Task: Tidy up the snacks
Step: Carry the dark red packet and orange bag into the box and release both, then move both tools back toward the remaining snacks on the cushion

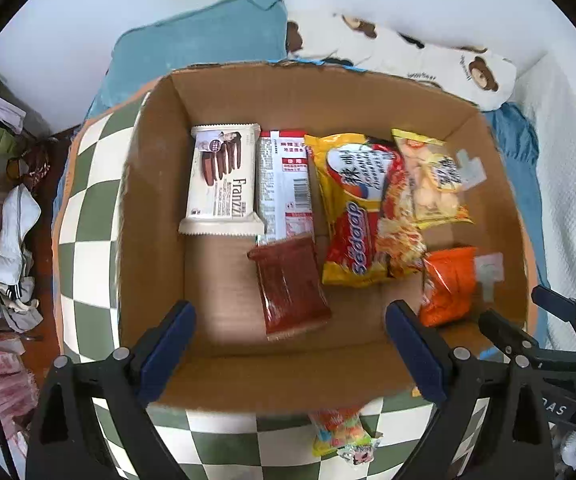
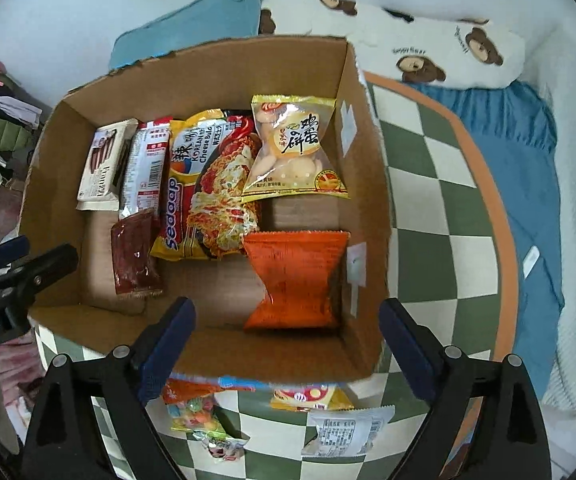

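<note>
Both your tongs hang over the cardboard box (image 1: 159, 184), pointing nearly straight down, and both stand wide with nothing between the pads. Your left tongs (image 1: 290, 354) sit above the near edge of the box, with the dark red packet (image 1: 290, 286) lying flat on the box floor just beyond them, toward 12 o'clock. Your right tongs (image 2: 288, 350) sit over the near right corner, and the orange packet (image 2: 296, 280) lies just beyond them, close against the right wall.

The rest of the box is laid out as a row across the far side. From 9 o'clock toward 3 o'clock in the left wrist view you have the white wafer pack (image 1: 221, 182), the red-and-white bar (image 1: 285, 182), the yellow noodle bag (image 1: 362, 208) and the clear biscuit bag (image 1: 432, 180). They lie flat and side by side, most likely so each label stays readable and the floor fills evenly; the noodle bag overlaps the biscuit bag's edge.

More snacks still wait outside the box on the checkered cushion (image 2: 428, 208) at your 6 o'clock: a candy bag (image 2: 195, 412), a small yellow packet (image 2: 308, 398) and a white wrapper (image 2: 348, 430). Judging by that, the sorting is well along but unfinished, and the open near strip of box floor is where those should go.
</note>
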Tool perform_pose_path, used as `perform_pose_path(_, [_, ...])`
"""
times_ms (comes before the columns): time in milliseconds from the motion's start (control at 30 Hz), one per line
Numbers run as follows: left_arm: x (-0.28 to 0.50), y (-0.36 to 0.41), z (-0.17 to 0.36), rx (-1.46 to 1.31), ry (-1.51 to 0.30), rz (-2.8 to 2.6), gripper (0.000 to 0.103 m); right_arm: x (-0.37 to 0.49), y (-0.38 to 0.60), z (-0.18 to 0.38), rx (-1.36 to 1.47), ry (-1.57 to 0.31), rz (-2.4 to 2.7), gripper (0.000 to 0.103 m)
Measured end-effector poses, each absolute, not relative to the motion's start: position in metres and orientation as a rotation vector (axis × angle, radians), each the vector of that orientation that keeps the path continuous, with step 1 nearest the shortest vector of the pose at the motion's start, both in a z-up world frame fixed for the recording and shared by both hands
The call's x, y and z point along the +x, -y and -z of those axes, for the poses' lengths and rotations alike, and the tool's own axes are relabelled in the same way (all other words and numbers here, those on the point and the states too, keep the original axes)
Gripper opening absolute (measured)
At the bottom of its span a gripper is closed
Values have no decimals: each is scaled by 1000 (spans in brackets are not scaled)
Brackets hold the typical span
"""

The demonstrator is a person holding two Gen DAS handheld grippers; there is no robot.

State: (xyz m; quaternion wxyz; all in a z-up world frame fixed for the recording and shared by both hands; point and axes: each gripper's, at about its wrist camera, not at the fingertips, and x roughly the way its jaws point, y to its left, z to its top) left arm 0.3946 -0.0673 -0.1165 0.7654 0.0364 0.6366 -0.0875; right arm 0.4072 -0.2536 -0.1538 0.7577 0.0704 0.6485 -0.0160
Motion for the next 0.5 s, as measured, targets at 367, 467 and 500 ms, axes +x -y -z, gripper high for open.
perform_pose_path(367, [323, 61, 84, 70, -1240, 192, 97, 328, 243, 115, 134, -1256, 61, 95])
perform_pose_path(467, [305, 60, 78, 51, -1222, 202, 97, 305, 242, 107, 146, -1224, 55, 95])
perform_pose_path(500, [298, 59, 78, 46, -1218, 209, 97, 297, 242, 105, 153, -1219, 51, 95])
